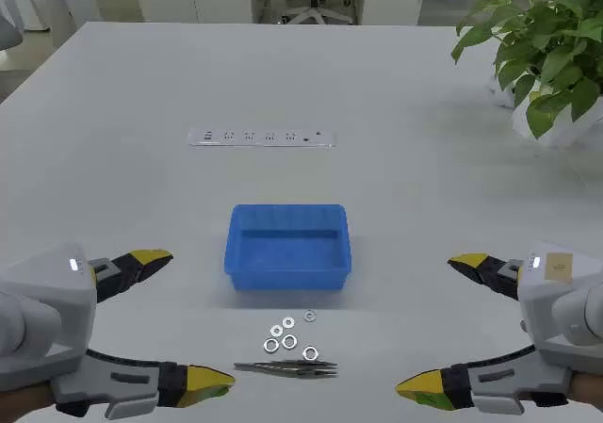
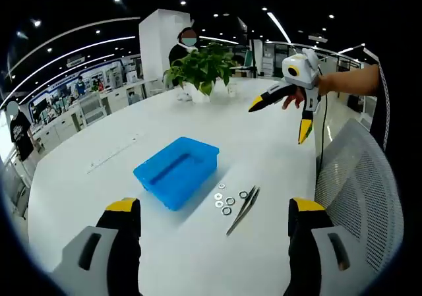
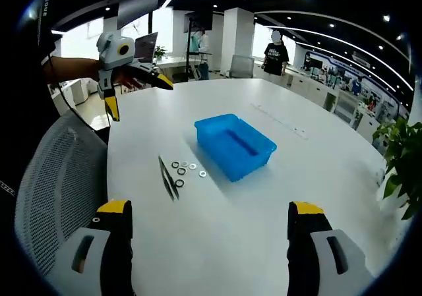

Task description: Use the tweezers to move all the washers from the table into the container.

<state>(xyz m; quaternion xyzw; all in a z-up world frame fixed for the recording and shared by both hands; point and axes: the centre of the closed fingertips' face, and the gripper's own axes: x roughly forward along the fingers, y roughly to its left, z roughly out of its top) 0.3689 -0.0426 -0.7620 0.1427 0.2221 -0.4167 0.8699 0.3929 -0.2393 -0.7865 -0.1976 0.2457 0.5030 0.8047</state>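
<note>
Head view: the left hand-held gripper (image 1: 179,319) and the right hand-held gripper (image 1: 438,324) hover low over the white bench (image 1: 141,84). They sit well apart, one at each side, with the work lying between them. Both are released, jaws spread wide and holding nothing. Each is rolled so that one yellow-tipped jaw sits farther out and the other nearer the person, and the tips angle inward toward the middle.

The tweezers (image 1: 287,368) lie flat on the bench between the two nearer jaws, closer to the left one and touched by neither. A loose cluster of washers (image 1: 289,333) rests just beyond the tweezers. Farther ahead of both grippers stands the blue container (image 1: 287,277), which looks empty.

Judged from this layout, the task is at its opening step: the tool has not been taken up and no washer has been moved. The next move appears to call for one gripper to drop to the bench and close on the tweezers. They are thin and lie flush with the surface, so a low, well-aligned approach seems needed. The grip likely belongs toward the rear of the tweezers, leaving the tips free. The washers lie right beside them and could be scattered by a careless jaw.
</note>
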